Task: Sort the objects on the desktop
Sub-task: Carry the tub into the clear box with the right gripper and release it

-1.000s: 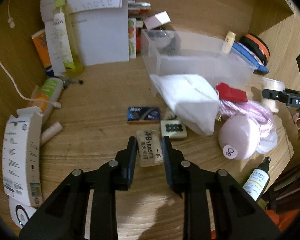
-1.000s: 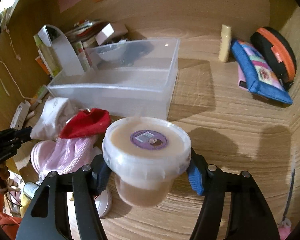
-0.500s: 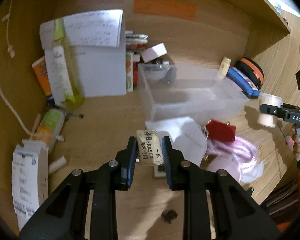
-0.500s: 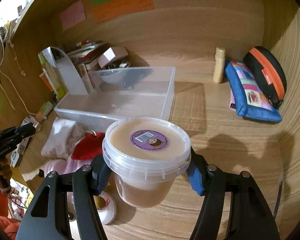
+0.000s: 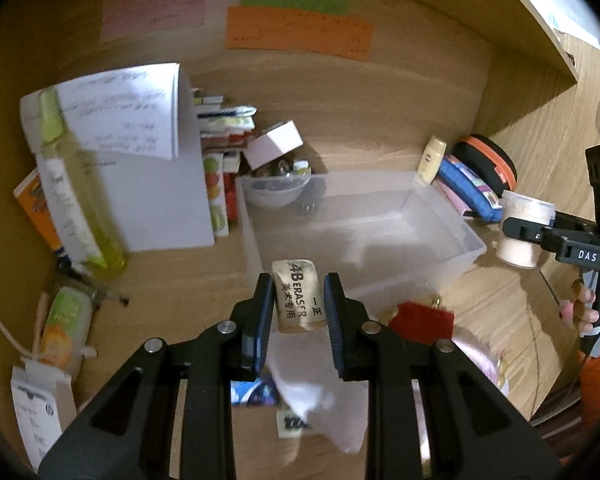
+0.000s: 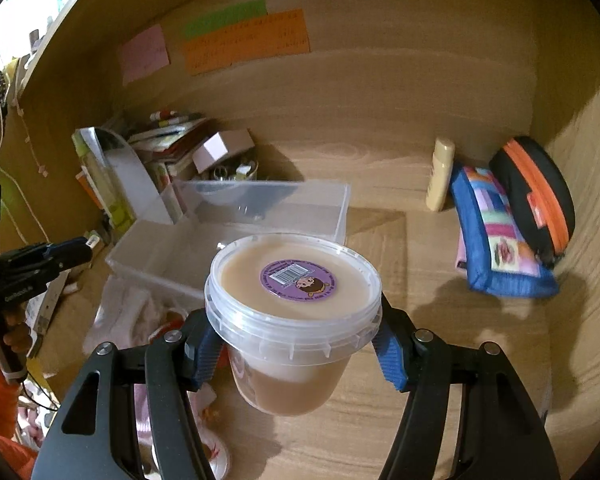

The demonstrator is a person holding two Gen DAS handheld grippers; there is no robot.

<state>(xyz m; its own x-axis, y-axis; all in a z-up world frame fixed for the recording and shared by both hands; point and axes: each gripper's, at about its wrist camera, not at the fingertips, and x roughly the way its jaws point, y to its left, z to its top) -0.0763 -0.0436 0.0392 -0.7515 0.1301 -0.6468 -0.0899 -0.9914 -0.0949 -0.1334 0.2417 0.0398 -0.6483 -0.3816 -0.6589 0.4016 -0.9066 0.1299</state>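
My left gripper [image 5: 297,298] is shut on a beige 4B eraser [image 5: 298,296] and holds it in the air just in front of the near wall of a clear plastic bin [image 5: 440,216]. My right gripper [image 6: 290,344] is shut on a clear tub of tan paste [image 6: 292,300] with a purple label, held above the desk to the right of the bin [image 6: 260,196]. The tub and right gripper also show at the right of the left wrist view [image 5: 520,236]. The left gripper shows at the left edge of the right wrist view [image 6: 56,256].
A white mask [image 5: 316,380], red pouch [image 5: 422,320] and pink cloth [image 5: 480,364] lie in front of the bin. A yellow spray bottle [image 5: 76,200], papers [image 5: 140,120] and books stand at back left. A blue pouch [image 6: 496,240], black-orange case [image 6: 540,196] and small cream bottle [image 6: 440,176] sit at back right.
My left gripper closed on the eraser, lifted it off the desk and carried it toward the bin. My right gripper rose with the tub.
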